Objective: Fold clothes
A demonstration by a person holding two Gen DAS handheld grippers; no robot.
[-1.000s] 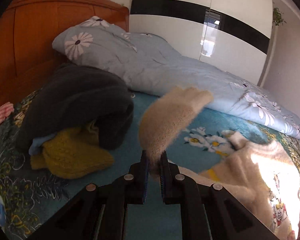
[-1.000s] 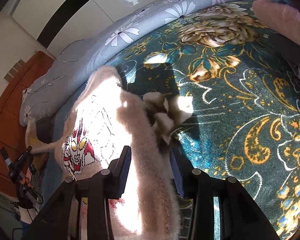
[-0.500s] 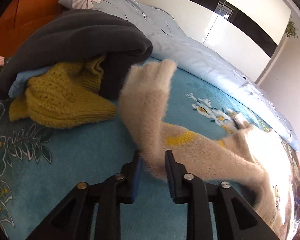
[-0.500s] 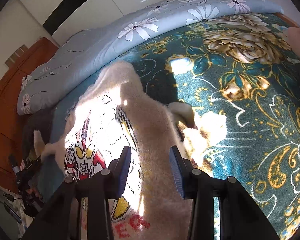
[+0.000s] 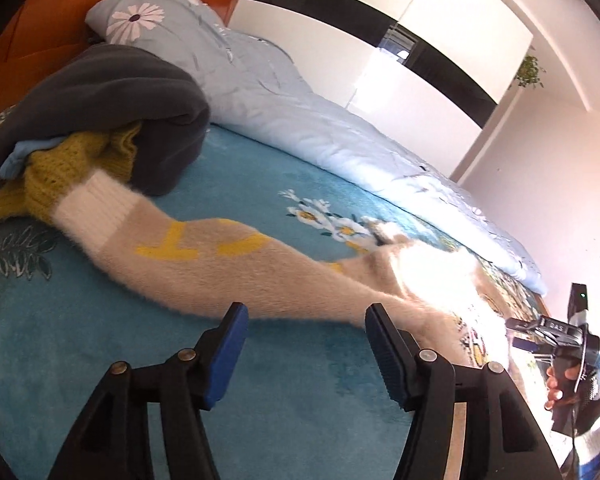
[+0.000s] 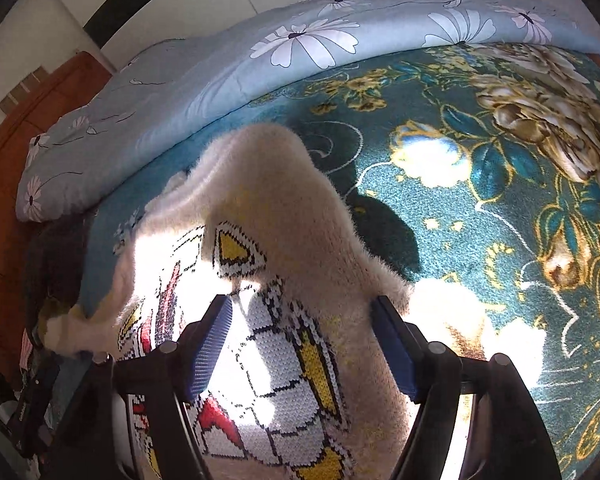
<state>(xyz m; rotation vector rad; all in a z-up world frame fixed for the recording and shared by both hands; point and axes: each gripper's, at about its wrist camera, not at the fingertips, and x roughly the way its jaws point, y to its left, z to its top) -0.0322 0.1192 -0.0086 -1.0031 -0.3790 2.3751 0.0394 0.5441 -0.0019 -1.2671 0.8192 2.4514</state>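
Both the left gripper [image 5: 304,344] and the right gripper [image 6: 302,344] had black angular arms, round silver screws at the joints, and ribbed blue finger pads [image 5: 226,354].

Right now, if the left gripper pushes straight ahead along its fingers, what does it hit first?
Probably the cream sweater's sleeve, which lies across the teal blanket just past the open left gripper. Beyond it are more blanket and the light blue floral quilt. Depth is uncertain in the fisheye view.

The left gripper [image 5: 304,326] gapes wide at six o'clock, the fuzzy cream knitted sweater's sleeve [image 5: 204,256] lying flat beyond its fingertips.
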